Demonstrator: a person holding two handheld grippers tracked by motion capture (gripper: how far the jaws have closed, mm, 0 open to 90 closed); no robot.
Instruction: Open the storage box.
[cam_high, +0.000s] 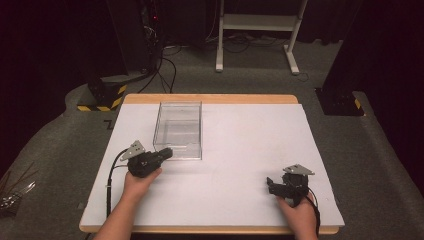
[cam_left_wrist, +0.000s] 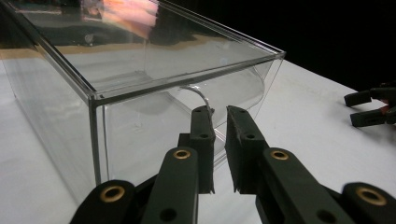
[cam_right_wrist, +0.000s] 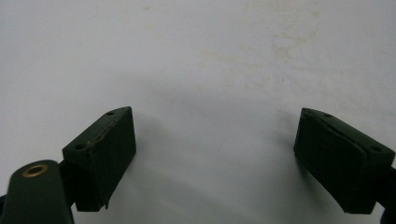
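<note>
Nearby, clear box (cam_high: 178, 129) blocks left gripper (cam_high: 166, 153)

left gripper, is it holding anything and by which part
The left gripper pinches the near wall of the clear plastic box, at its curved cutout. The right gripper holds nothing.

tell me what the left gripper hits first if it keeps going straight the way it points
The near wall of the clear plastic box: the left gripper points straight at it, jaws nearly shut around its curved front cutout. Whether they already touch it is unclear.
</note>
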